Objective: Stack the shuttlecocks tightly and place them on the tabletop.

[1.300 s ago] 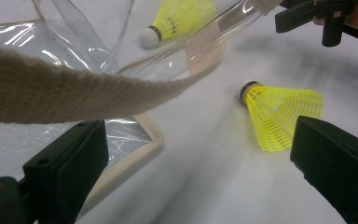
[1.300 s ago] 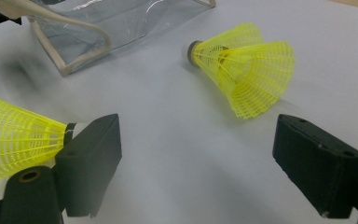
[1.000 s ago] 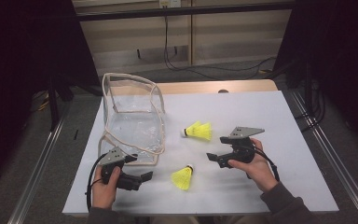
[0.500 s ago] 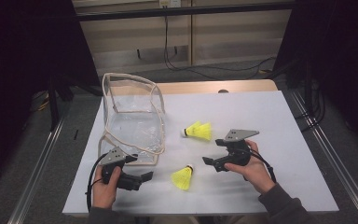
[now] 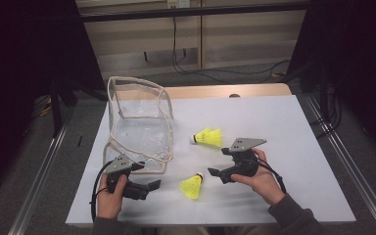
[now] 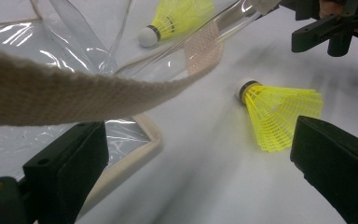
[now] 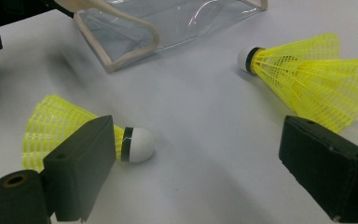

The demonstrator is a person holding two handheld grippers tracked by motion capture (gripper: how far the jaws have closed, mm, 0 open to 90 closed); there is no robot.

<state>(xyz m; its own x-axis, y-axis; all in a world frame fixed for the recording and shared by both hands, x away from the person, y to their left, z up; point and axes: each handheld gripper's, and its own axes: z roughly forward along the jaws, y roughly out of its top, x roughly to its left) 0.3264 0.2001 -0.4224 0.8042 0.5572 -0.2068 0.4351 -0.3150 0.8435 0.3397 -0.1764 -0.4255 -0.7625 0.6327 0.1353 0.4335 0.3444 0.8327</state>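
Note:
Two yellow shuttlecocks lie on the white table. One shuttlecock rests mid-table, the other shuttlecock nearer the front edge. My left gripper is open, just left of the nearer shuttlecock and beside the clear bag. My right gripper is open too, pointing left between the two. In the right gripper view the nearer shuttlecock's white cork lies by the left jaw and the farther shuttlecock lies above the right jaw. Nothing is held.
The clear bag has beige trim and stands open at the table's left. Its beige strap hangs across the left gripper view. A wooden strip runs along the table's far edge. Metal rails flank the table.
My right gripper has shifted left and a little toward the front, closer to the nearer shuttlecock. The left gripper and both shuttlecocks have stayed put.

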